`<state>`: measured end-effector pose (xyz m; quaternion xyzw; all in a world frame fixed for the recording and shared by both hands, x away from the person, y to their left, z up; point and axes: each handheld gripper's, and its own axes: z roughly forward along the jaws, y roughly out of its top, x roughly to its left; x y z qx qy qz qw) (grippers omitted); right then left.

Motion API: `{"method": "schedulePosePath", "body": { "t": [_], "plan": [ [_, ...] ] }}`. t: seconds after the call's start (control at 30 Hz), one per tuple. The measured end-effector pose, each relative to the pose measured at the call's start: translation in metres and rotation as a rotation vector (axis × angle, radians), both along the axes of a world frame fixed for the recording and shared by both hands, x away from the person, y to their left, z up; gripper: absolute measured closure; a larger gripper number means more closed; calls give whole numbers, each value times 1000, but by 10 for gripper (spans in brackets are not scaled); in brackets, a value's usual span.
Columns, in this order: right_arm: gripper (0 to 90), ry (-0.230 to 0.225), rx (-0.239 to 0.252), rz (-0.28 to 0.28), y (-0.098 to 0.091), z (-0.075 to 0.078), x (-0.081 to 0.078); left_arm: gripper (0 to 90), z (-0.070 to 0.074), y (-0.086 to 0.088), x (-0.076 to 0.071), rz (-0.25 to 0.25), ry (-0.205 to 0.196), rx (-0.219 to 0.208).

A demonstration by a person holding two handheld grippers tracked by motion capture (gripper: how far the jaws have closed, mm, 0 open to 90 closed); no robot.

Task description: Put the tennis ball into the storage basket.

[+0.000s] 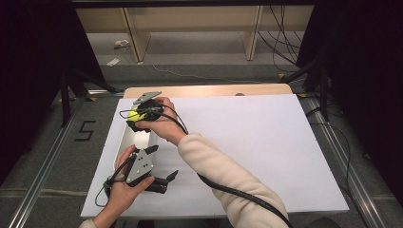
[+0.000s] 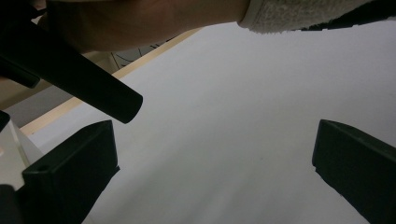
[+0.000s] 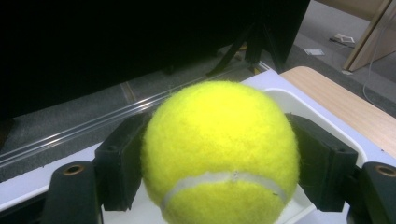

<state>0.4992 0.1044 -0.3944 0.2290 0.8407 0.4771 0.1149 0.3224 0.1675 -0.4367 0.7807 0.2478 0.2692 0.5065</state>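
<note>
- The right gripper (image 1: 135,116) holds a yellow tennis ball (image 3: 219,154) clamped between its two jaws; in the right gripper view the black pads press the ball's flanks at 9 and 3 o'clock, and the white seam runs across its lower face.
- In the high view the ball (image 1: 135,115) sits at about 10 o'clock on the table, over the far end of a shallow white tray (image 1: 124,142) that lies along the left edge of the white sheet (image 1: 266,142).
- The right forearm, in a cream sleeve (image 1: 228,175), crosses from 5 o'clock toward 10 o'clock. I judge that the person reaches across so the ball hangs directly above the tray for lowering in or lifting out; which of the two cannot be told.
- The tray's rim (image 3: 322,112) shows just behind and below the ball, so the ball looks raised off its floor, though contact underneath is hidden.
- The left gripper (image 1: 164,164) waits at about 7 o'clock, at the tray's near end, with its jaws spread wide and nothing between them; in the left gripper view they frame bare white sheet.
- Its place beside the tray suggests it stands ready to steady the tray, but it is not clearly touching it.
</note>
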Motion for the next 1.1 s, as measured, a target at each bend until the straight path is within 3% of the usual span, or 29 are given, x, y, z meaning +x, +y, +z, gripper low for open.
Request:
{"method": "schedulePosePath", "body": {
  "t": [1.1],
  "plan": [
    [266, 37, -37, 19, 7, -19, 1, 0, 0, 0, 0, 5, 2, -3]
  ]
}}
